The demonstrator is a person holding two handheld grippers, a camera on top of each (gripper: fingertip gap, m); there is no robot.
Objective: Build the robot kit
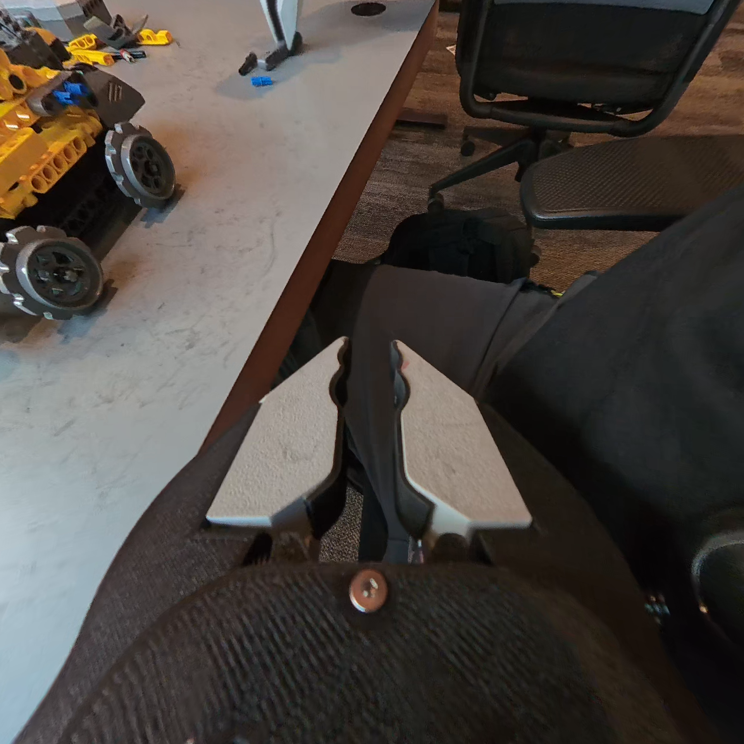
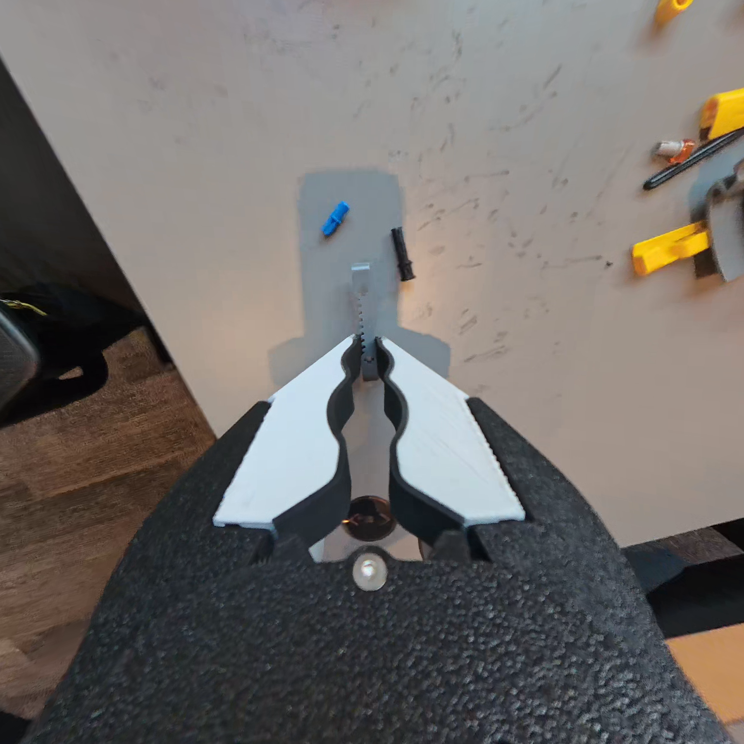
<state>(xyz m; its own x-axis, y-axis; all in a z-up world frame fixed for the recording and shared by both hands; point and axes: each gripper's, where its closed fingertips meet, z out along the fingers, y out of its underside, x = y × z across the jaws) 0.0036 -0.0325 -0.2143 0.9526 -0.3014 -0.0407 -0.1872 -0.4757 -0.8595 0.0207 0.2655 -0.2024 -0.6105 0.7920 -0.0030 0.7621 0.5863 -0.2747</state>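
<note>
My left gripper (image 1: 370, 342) is open and empty, held off the grey table's (image 1: 181, 322) right edge above a person's dark trouser leg (image 1: 422, 314). My right gripper (image 2: 366, 340) is shut on a small grey toothed rack piece (image 2: 361, 290), which sticks out forward just above the table (image 2: 201, 141). A blue pin (image 2: 335, 218) and a black pin (image 2: 402, 253) lie just beyond it. In the left wrist view the right gripper (image 1: 282, 44) shows at the far end of the table, beside the blue pin (image 1: 261, 81).
A yellow and black brick-built vehicle (image 1: 44, 161) with grey wheels (image 1: 141, 169) stands at the table's left. Loose yellow parts (image 2: 668, 251) and a black axle (image 2: 692, 165) lie right of the right gripper. Office chairs (image 1: 583, 60) and a black bag (image 1: 459, 241) stand on the carpet. My right fingertips sit around 30 cm from my left ones. The right tips stand about 5 cm off the blue pin (image 1: 261, 81).
</note>
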